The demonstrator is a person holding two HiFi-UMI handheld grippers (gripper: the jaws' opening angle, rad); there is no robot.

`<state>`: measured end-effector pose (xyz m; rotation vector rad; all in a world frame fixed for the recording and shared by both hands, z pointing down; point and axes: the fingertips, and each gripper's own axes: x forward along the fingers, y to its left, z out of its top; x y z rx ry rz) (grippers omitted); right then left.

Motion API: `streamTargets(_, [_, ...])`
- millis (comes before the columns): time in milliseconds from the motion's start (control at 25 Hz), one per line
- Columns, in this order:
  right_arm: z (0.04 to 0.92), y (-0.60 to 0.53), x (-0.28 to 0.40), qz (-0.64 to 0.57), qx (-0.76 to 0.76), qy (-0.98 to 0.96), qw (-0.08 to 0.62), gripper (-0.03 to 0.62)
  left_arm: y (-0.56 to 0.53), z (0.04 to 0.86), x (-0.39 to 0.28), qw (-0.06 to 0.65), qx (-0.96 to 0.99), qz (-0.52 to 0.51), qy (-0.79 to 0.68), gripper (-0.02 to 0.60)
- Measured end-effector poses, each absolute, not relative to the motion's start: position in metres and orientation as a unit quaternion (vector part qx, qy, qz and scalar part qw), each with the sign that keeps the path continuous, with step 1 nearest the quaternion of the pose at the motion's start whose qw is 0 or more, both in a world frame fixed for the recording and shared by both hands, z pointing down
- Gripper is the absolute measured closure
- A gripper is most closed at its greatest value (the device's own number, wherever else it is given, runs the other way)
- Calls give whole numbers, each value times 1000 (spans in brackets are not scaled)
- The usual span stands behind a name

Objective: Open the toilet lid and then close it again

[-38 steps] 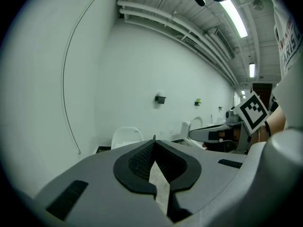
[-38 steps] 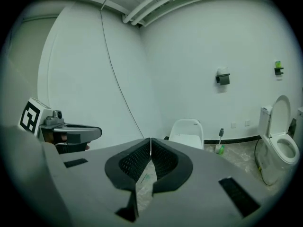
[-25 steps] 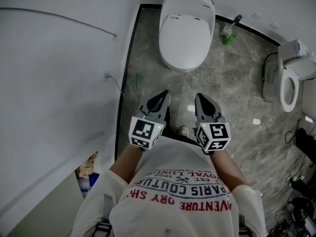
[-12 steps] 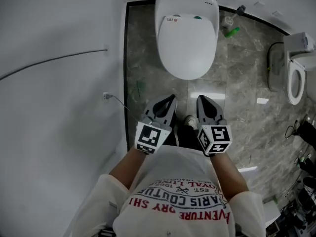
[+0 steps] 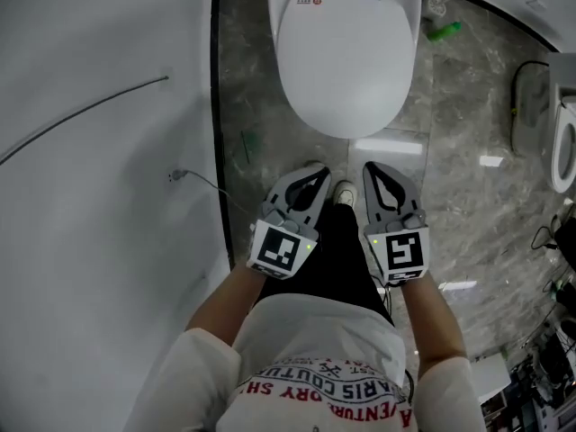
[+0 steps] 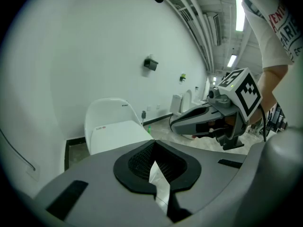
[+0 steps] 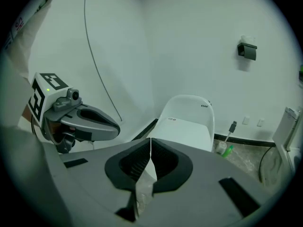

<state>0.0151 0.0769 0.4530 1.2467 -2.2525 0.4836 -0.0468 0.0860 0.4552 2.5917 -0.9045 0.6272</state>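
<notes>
Left hand-held gripper [image 5: 313, 176] and right hand-held gripper [image 5: 374, 174], both pressed together and empty, sit just short of the closed white oval plastic toilet lid [image 5: 346, 61], nearer it than a second ago.

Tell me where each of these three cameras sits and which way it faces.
Head view: on the person's head, facing steeply down at the closed toilet; shirt, left gripper and right gripper show.
Left gripper view: on the left gripper, facing along its shut jaws toward the toilet; right gripper shows at right.
Right gripper view: on the right gripper, facing along its shut jaws toward the toilet; left gripper shows at left.
Shared: all see the toilet.
</notes>
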Motion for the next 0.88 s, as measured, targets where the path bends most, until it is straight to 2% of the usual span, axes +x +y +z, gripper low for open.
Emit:
streamTargets(200, [522,75,29,178,444,-836,271,579,81,519,-29,153,906,232,-318,574])
streamTargets(320, [563,76,34,147,420,-838,315,579,79,560,-27,140,897,267,-324,574])
streamTargets(520, [622,77,33,18,370,-833,411,577,75,626,-33,60,886,335,-313,574])
streamTargets(680, [655,82,30,-39,332,-827,451,577,78,663,-37,-5,881,380,-283,571])
streamTargets(880, [681,84,28,-122,307,-804,495,576,81,689,-32,-101,866,427,-239,490])
